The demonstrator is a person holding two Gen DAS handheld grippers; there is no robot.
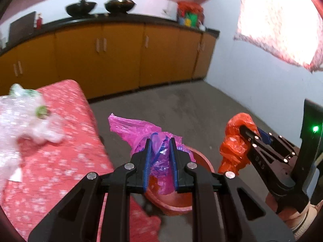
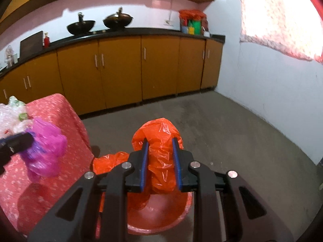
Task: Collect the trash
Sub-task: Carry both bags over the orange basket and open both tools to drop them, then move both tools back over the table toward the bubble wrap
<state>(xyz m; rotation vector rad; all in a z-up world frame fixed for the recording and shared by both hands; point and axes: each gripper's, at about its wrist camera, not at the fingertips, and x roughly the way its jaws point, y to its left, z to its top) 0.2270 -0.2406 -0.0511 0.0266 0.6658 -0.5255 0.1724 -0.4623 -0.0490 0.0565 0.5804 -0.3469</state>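
A kitchen with orange cabinet doors point(image 2: 119, 68) under a dark counter carrying two black woks point(image 2: 80, 27). In the foreground, the left claw point(image 1: 160, 157) is narrowed onto a crumpled pink plastic bag point(image 1: 139, 129), its blue pads pressing the bag from both sides. The bag hangs above a red plastic tub point(image 1: 175, 203) that sits on the grey floor point(image 2: 232, 133). To the right, the right claw point(image 2: 160, 159) is clamped the same way on a crumpled orange plastic bag point(image 2: 159, 139), held directly over the same tub, whose open inside shows below the fingers. Left of the tub stands a surface point(image 1: 66, 155) covered in red cloth with white flecks; on it lies a blurred heap of clear and white plastic waste point(image 1: 26, 117). A bright window with a patterned curtain point(image 2: 278, 18) is at upper right
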